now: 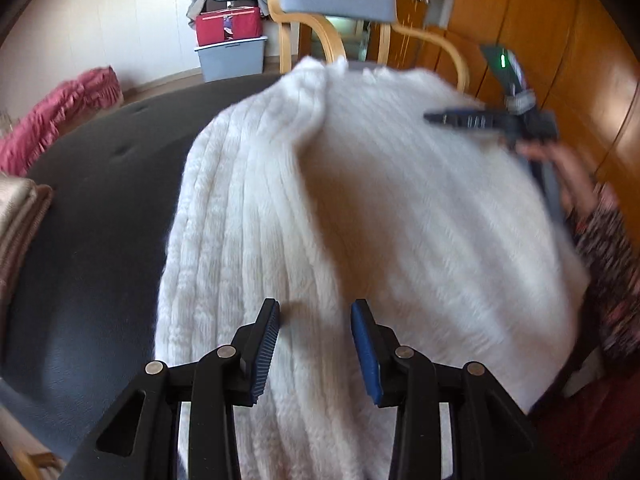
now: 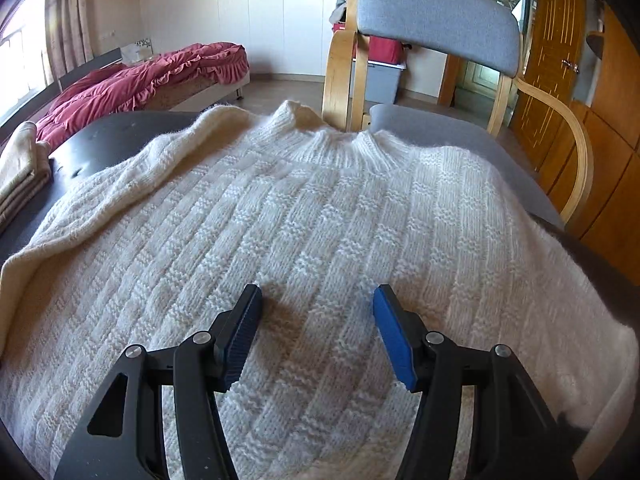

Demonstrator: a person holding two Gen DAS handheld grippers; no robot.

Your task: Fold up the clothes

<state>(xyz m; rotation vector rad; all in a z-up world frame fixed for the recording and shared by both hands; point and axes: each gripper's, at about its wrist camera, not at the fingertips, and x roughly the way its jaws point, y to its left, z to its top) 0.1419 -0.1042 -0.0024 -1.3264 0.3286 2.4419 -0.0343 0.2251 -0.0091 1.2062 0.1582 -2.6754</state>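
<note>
— Sweater (image 2: 304, 216) position?
— Spread flat on the dark desk (image 1: 100, 208), neck toward the chair (image 2: 436, 20).
— Fingers?
— Left gripper (image 1: 315, 354) and right gripper (image 2: 318, 330) both hover over it, spread apart, holding nothing.

A white knitted sweater (image 2: 320, 232) lies spread flat, ahead of and beneath both pairs of fingers, filling most of each view. Its ribbed collar (image 2: 360, 148) sits at the far end, straight beyond the right fingers. The knit runs in long ribs with checkered bands. One sleeve (image 2: 120, 184) is folded inward over the body (to the left of the right fingers), its edge slightly raised.
</note>
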